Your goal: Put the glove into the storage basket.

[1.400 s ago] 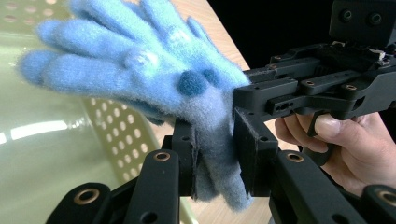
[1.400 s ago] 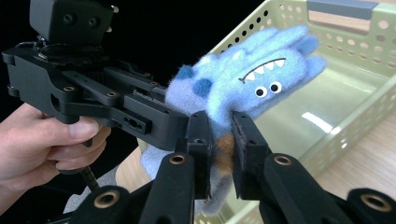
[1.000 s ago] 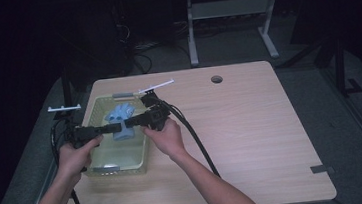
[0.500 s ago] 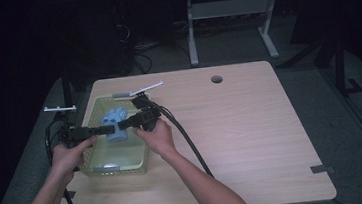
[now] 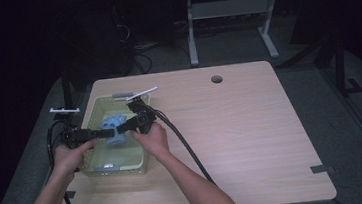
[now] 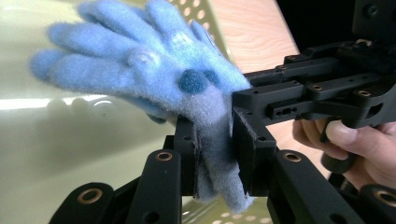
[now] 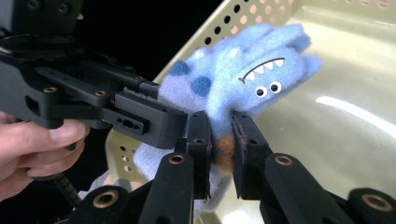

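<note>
A: Where's the blue glove [image 5: 114,130] right now?

B: In the pale green basket [image 5: 124,162], which sits toward the 9 o'clock side of the desk [image 5: 253,140]. Whether it rests on the basket floor or hangs just above it, I cannot tell. Both tongs have it. The left tongs [image 5: 110,133] come in from 9 o'clock, jaws nearly together and pinched on the cuff end, as the left gripper view shows [image 6: 212,154]. The right tongs [image 5: 121,129] come from 3 o'clock and are clamped just as narrowly on the fabric near the cuff, by an orange patch [image 7: 219,149].

A: Which way does the glove point?

B: In the high view it is a small bundle, its long axis seemingly running from 6 toward 12 o'clock, fingers at the far end. In the left gripper view the fingers fan up toward 10 o'clock from the cuff; in the right gripper view they head toward 1 o'clock, the printed eyes and teeth facing that camera.

A: How should this step go?

B: I'd judge the glove is being set in the basket. Keep both pinches steady and lower together so the fabric doesn't twist. Mind the two tongs, which are almost touching. Release one side only once the glove lies flat.
</note>
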`<state>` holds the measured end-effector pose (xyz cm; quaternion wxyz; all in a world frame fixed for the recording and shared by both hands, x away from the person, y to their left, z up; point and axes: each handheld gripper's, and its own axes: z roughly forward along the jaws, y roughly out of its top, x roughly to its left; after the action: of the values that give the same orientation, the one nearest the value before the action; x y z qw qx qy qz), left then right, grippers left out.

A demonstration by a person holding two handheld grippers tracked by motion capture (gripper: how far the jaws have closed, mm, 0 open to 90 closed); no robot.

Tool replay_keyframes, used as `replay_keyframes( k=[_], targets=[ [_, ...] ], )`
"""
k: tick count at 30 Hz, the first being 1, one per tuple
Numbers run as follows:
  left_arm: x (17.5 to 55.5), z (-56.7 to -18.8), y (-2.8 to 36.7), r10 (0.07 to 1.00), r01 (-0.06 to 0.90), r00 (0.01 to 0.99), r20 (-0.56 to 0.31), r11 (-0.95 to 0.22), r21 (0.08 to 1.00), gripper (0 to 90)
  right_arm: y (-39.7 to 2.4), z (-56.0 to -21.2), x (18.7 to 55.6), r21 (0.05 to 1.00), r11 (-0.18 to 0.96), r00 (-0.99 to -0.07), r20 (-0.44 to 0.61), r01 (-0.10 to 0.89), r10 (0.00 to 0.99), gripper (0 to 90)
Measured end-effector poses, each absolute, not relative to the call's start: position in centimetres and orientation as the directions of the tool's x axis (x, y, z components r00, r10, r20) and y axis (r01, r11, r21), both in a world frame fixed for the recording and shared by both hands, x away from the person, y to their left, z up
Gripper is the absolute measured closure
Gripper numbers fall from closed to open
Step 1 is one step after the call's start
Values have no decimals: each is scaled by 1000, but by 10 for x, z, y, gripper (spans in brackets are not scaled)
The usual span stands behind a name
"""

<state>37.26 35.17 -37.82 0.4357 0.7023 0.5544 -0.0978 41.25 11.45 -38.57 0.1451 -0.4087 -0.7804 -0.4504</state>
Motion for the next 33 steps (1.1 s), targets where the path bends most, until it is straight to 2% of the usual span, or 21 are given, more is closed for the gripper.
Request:
replay_keyframes(
  k=[6,10,20,26,33],
  targets=[
    [375,-383,350,724,871,358,-590,-31,490,716,120,-394,414,561,279,-613,592,780,523,789],
    [375,-389,352,716,887,322,-619,0,462,715,121,-397,414,539,282,-598,602,793,530,789],
    [379,-399,350,739,895,315,-596,-21,446,716,125,-407,418,529,314,-606,576,788,549,782],
    [381,-400,349,757,895,312,-574,-32,444,716,124,-406,418,529,326,-610,553,783,568,758],
    [384,-409,344,811,915,273,-517,-53,399,714,106,-391,423,553,299,-607,533,777,590,741]
  ],
)
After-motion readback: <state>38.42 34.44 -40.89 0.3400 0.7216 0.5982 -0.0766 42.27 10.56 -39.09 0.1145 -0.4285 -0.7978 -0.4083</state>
